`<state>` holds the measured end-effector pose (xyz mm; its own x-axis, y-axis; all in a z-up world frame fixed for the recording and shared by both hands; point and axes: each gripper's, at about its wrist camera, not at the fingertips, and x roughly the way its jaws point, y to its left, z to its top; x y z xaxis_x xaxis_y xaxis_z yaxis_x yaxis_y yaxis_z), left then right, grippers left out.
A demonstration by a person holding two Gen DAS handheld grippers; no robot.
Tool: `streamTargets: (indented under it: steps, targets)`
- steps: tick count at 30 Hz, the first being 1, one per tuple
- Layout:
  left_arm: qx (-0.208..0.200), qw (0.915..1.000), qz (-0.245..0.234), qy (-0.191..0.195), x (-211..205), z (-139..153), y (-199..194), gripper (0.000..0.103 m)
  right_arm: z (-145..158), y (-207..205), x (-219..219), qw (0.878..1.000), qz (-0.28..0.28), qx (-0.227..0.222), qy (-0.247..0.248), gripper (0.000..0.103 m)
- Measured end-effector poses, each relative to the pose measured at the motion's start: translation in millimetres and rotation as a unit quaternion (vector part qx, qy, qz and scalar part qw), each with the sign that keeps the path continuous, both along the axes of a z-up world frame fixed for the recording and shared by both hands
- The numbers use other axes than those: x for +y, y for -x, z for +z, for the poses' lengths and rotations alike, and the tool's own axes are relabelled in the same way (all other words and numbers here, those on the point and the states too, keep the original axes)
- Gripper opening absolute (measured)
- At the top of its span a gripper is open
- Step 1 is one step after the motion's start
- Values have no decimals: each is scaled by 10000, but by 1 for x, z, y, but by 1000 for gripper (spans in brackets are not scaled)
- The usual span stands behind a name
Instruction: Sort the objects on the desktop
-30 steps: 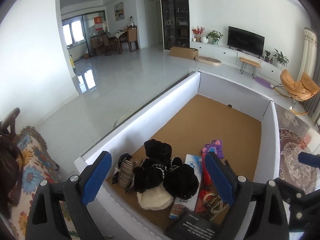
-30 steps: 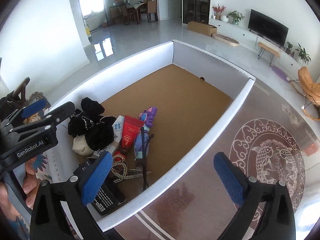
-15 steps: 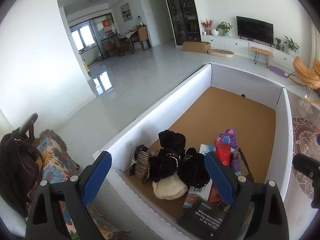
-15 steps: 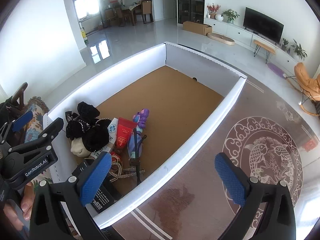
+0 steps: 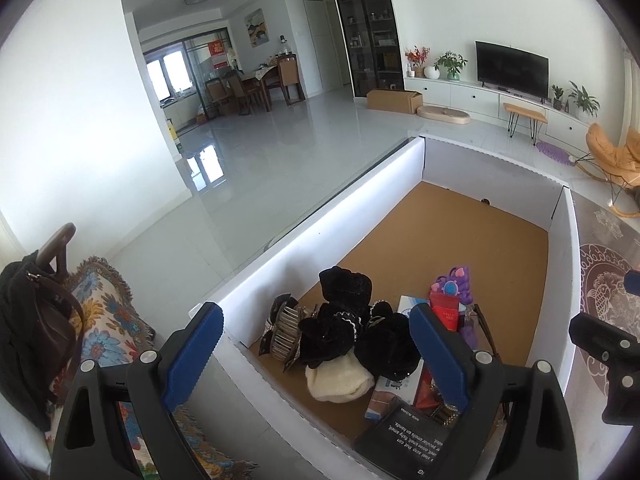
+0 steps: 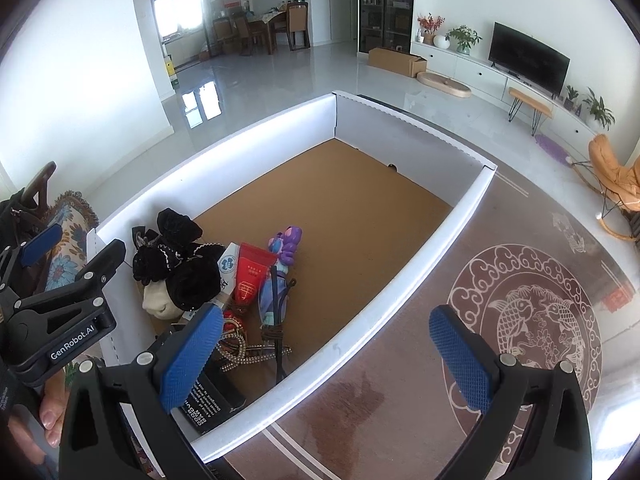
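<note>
both claws gaping empty, left claw [image 5: 316, 354], right claw [image 6: 326, 350], one red tube [image 6: 250, 276]

White walls, glossy pale tile floor [image 5: 280, 152], wall television [image 5: 511, 69], dining table [image 5: 260, 80], orange chair [image 5: 616, 156]

"GenRobot.AI" in white on the left gripper [image 6: 68, 276]; black box [image 6: 208, 400] print unreadable.

Black scrunchies [image 5: 340, 332], cream pouf [image 5: 338, 380], red tube [image 6: 250, 276], purple toy [image 6: 286, 244] heaped in box corner.
</note>
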<state>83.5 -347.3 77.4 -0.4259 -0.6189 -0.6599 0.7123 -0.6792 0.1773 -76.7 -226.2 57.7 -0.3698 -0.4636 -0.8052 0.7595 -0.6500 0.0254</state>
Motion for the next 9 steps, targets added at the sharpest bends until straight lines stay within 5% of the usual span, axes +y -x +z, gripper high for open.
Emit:
streamTargets:
  steps: [9]
  targets:
    - [608,9981,-65,-18,-1,12,-15,95,1,-3,-7,10000,41,62,-46,103]
